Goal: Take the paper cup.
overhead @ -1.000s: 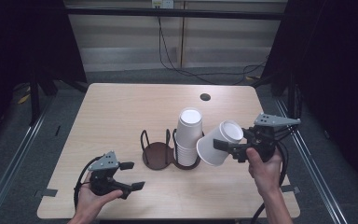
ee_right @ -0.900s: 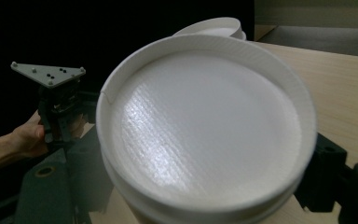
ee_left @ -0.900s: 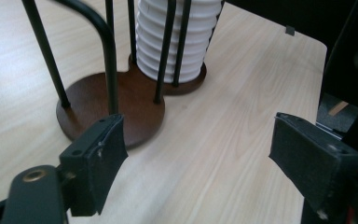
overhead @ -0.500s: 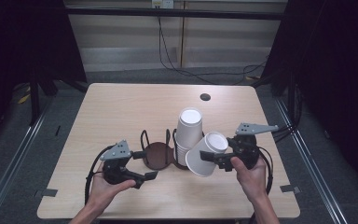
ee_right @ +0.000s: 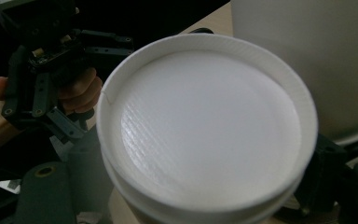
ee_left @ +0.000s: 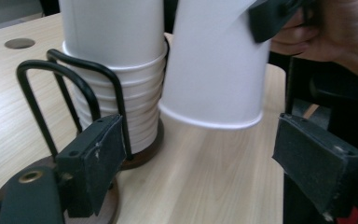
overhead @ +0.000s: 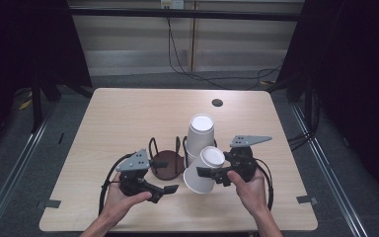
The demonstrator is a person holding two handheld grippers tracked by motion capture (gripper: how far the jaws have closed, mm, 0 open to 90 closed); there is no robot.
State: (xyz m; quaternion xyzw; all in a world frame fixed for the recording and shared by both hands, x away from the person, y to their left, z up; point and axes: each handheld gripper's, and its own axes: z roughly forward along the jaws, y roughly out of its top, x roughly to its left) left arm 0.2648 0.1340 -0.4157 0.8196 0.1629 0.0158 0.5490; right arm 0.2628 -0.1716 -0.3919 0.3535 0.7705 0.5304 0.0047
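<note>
A tall stack of upside-down white paper cups [overhead: 200, 132] stands in a black wire holder [overhead: 167, 164] with a brown round base, mid-table. My right gripper [overhead: 212, 172] is shut on a single white cup [overhead: 197, 181]. The cup is upside down and tilted, just in front of the stack, with its rim a little above the table. In the right gripper view the cup's bottom [ee_right: 205, 130] faces the camera. My left gripper [overhead: 167, 177] stands open beside the holder's base. In the left gripper view its pads [ee_left: 93, 161] frame the held cup [ee_left: 214, 70] and the stack [ee_left: 116, 60].
The light wooden table [overhead: 128, 118] has a small dark hole [overhead: 217, 102] near its back edge. Cables trail from both grippers over the front edge. Dark floor and metal rails lie around the table.
My right gripper has carried the cup down and to the left, from beside the stack to low in front of it. My left gripper has moved right, up to the holder.
</note>
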